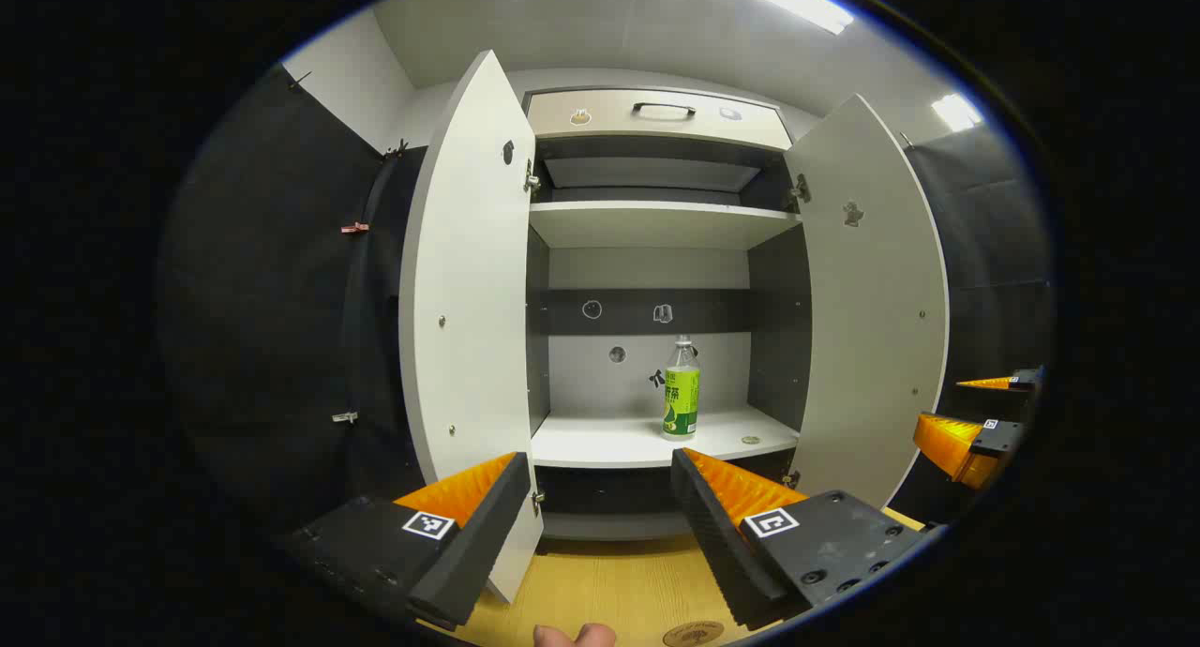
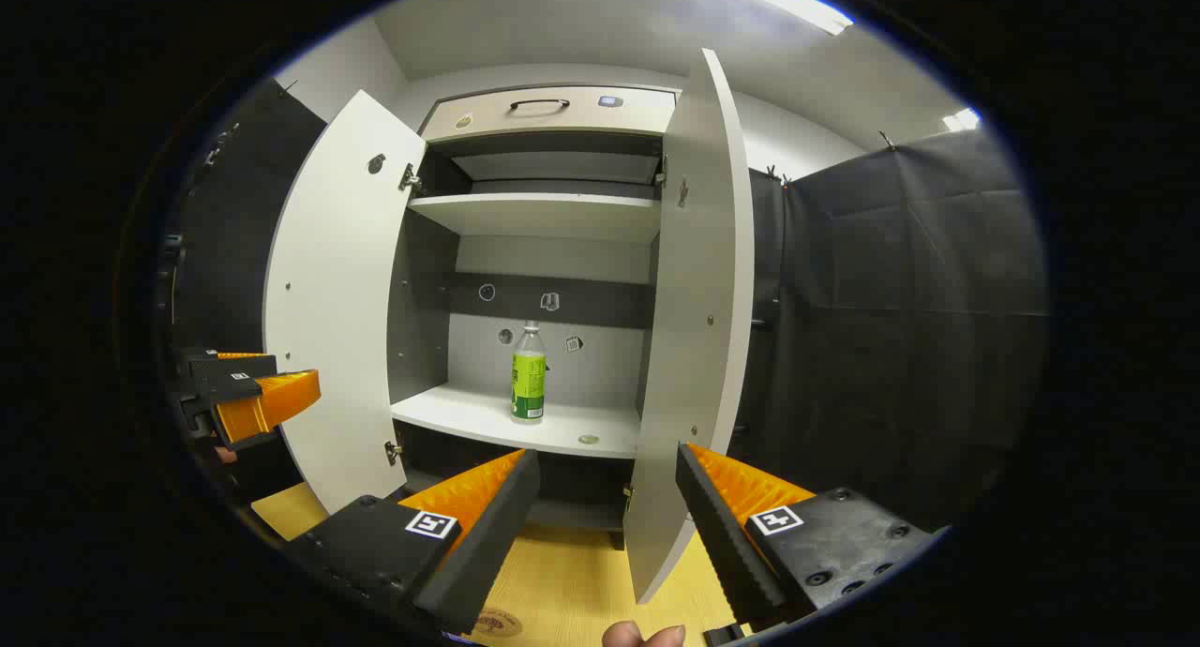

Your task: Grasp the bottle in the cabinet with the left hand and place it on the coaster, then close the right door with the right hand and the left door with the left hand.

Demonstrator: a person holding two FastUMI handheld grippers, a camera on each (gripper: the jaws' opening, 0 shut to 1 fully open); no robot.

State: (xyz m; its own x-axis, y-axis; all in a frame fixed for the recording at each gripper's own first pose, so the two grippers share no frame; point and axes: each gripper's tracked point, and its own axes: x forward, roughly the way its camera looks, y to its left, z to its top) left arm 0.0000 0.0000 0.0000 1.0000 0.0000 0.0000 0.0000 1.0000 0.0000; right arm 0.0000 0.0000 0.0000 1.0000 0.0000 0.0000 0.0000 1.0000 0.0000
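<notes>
Left gripper point(image 1: 600, 473) wide, empty: go straight in btwn doors, clamp bottle point(image 1: 682, 389) mid-body, keep it upright.

Doors point(image 1: 469, 281) wide open; shelf point(image 1: 609, 439) clear around bottle point(image 1: 682, 389) (upright).
</notes>
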